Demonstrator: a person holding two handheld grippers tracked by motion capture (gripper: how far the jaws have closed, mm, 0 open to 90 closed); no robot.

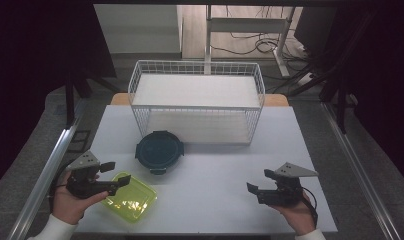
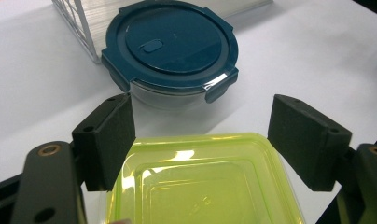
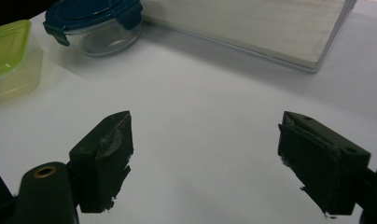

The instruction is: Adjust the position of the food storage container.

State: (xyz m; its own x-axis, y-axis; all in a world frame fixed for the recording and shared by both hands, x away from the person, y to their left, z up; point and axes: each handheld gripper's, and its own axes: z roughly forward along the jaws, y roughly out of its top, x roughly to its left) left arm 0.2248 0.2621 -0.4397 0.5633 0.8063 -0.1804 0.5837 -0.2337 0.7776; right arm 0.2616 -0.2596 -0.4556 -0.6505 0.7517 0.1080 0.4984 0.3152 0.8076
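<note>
A yellow-green square container (image 1: 131,196) with its lid on lies at the table's front left. My left gripper (image 1: 116,174) hovers open over its left corner. In the left gripper view the gripper (image 2: 207,140) has its jaws spread wide just above the container's lid (image 2: 200,182), without pressing on it. A round glass container with a dark teal clip lid (image 1: 159,150) stands just beyond it (image 2: 170,44). My right gripper (image 1: 260,181) is held open at the front right, over bare table (image 3: 205,154), with nothing between its fingers.
A white wire basket rack (image 1: 197,100) with a white board floor stands at the back middle of the white table (image 1: 225,205); its corner (image 2: 79,23) is beside the round container. The right gripper view shows the round container (image 3: 95,23) and the green one (image 3: 9,56) far left.
</note>
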